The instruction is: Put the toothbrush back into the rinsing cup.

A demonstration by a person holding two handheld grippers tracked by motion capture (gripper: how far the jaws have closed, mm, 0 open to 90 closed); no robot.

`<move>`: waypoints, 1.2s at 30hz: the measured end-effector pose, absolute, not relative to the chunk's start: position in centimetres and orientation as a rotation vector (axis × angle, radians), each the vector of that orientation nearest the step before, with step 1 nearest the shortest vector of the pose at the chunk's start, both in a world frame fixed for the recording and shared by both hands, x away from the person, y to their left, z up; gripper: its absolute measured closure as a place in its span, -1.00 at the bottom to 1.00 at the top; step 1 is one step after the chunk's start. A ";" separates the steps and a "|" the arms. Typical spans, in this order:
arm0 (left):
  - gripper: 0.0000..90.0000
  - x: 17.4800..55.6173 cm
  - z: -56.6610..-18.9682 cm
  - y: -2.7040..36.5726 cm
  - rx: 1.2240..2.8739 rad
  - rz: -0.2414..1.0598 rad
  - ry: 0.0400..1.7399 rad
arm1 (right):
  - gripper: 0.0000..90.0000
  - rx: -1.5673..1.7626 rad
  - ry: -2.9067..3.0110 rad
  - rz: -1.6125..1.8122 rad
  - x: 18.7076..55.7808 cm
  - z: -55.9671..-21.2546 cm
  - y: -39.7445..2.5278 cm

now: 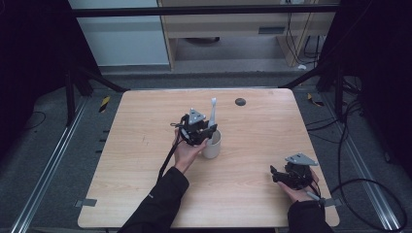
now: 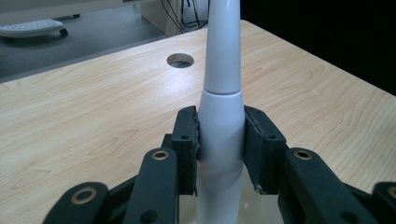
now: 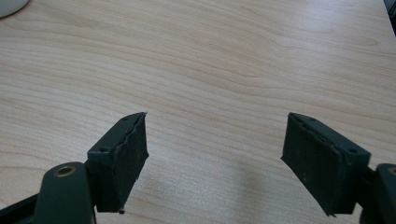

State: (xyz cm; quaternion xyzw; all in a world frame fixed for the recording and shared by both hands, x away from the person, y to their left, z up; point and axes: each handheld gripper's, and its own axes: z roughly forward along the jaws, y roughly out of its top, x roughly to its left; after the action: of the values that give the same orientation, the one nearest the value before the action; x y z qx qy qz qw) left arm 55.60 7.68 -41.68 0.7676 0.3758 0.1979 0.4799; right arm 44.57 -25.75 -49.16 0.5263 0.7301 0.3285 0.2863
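Likely handling light, stiff and slippery: left gripper [image 2: 219, 140] pinching the toothbrush [image 2: 222, 88] at its thick handle, upright in the cup [image 1: 212, 144] mid-table, right gripper [image 3: 215, 163] spread, idling near the edge.

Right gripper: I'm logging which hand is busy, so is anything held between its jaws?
No, the right gripper has its jaws spread wide apart over the bare wooden table, with nothing between them.

White electric toothbrush [image 2: 220, 116] standing upright in a white cup [image 1: 212, 144] near the middle of my wooden table [image 1: 145, 160], its slim neck rising above the rim, its thicker handle pinched between my left gripper's [image 2: 219, 135] two black jaws
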 end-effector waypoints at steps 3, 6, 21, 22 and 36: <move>0.49 55.6 -41.9 7.7 1.888 0.481 0.917 | -0.51 1.411 1.953 0.875 44.6 -49.2 -25.7; 0.49 55.6 -42.0 7.7 1.891 0.481 0.916 | -0.51 1.412 1.953 0.875 44.6 -49.2 -25.7; 0.42 55.8 -42.1 7.7 1.900 0.487 0.908 | -0.51 1.415 1.956 0.874 44.6 -49.2 -25.7; 0.42 55.8 -42.1 7.6 1.899 0.486 0.906 | -0.51 1.414 1.956 0.874 44.6 -49.2 -25.7; 0.17 54.3 -40.7 9.1 1.908 0.507 0.868 | -0.52 1.415 1.950 0.874 44.5 -49.2 -25.8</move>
State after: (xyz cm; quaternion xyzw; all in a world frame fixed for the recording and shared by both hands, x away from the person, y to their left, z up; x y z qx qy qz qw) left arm 54.32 9.09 -40.66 0.7796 0.3545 0.2071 0.4729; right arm 44.50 -25.82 -49.16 0.5291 0.7293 0.3268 0.2853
